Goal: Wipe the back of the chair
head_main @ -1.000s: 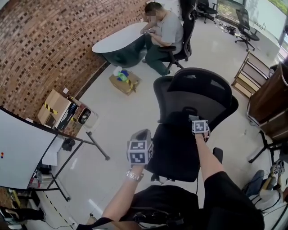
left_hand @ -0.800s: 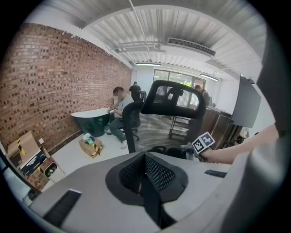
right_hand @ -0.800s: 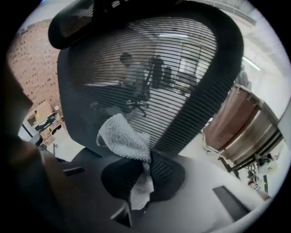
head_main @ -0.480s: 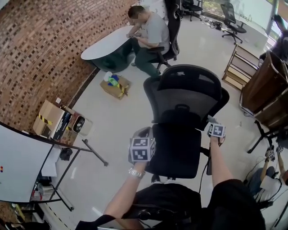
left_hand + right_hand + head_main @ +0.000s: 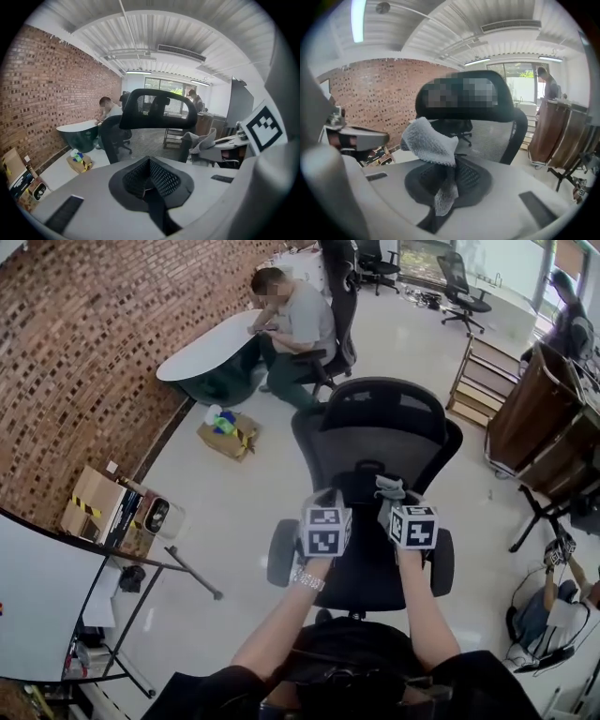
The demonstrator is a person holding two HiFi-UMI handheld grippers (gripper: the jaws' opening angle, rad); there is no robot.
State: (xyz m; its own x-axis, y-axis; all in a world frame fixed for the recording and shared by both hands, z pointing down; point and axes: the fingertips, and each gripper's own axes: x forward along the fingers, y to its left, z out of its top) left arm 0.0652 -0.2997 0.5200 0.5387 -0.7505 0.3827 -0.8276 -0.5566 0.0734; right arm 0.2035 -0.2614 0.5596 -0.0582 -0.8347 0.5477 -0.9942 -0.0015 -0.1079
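A black office chair stands in the middle of the head view, its mesh back [image 5: 375, 432] upright beyond both grippers. My right gripper [image 5: 390, 495] is shut on a grey cloth [image 5: 387, 487], which bunches above its jaws and hangs down between them [image 5: 432, 143]. It points at the chair's mesh back [image 5: 494, 137], a little short of it. Close on its left, my left gripper [image 5: 328, 498] is shut with nothing in it [image 5: 150, 163] and faces the chair's headrest [image 5: 157, 110]. The right gripper and the cloth [image 5: 202, 143] show at the right of the left gripper view.
A person [image 5: 295, 315] sits at a rounded white table [image 5: 202, 348] at the far left, by the brick wall [image 5: 84, 352]. A cardboard box [image 5: 225, 435] lies on the floor. A whiteboard stand [image 5: 56, 596] is at the near left. Wooden furniture [image 5: 530, 423] stands at the right.
My right gripper has swung left with the cloth, from the chair's right side to just beside the left gripper. The chair has turned and now shows both armrests.
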